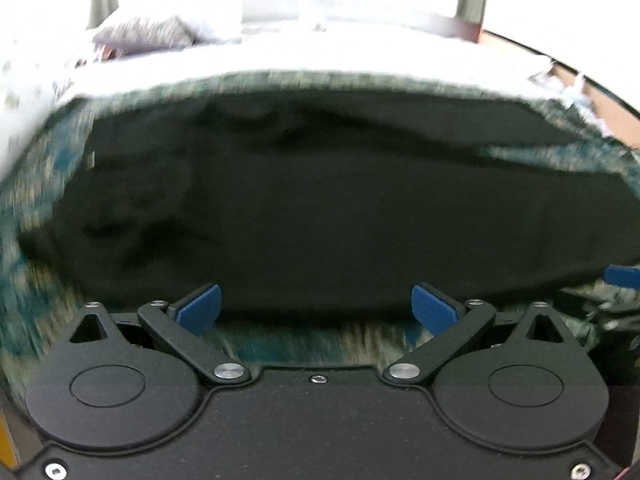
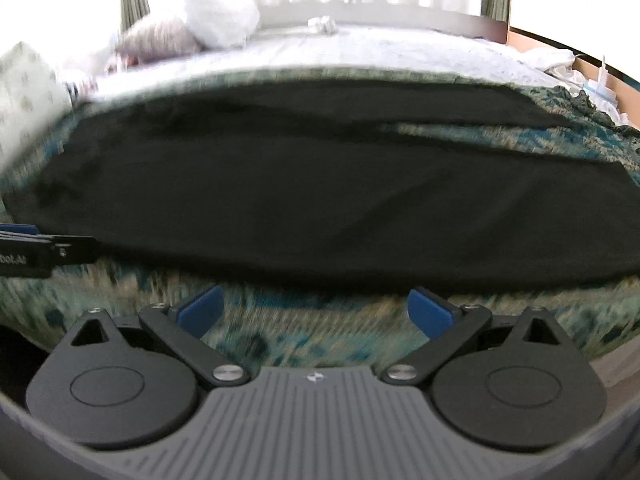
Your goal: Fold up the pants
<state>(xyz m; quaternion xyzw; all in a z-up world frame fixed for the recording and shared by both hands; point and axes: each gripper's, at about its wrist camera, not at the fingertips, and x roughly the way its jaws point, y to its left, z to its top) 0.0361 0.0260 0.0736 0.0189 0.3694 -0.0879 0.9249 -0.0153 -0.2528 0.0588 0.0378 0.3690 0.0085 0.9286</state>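
Black pants (image 1: 320,208) lie spread flat across a bed covered with a teal patterned blanket (image 1: 304,344); the two legs run off to the right. My left gripper (image 1: 318,308) is open, its blue pads at the near hem of the pants with nothing between them. In the right wrist view the pants (image 2: 320,184) fill the middle, and my right gripper (image 2: 316,308) is open over the blanket (image 2: 304,320), just short of the pants' near edge. The left gripper's side (image 2: 44,248) shows at the left edge there. A blue pad of the right gripper (image 1: 624,276) shows at the right edge of the left wrist view.
White bedding (image 2: 360,48) and pillows (image 2: 220,16) lie beyond the pants, with a patterned pillow (image 2: 28,92) at far left. Bright curtained windows are behind the bed. A wooden bed edge (image 2: 608,76) with crumpled white things runs along the right.
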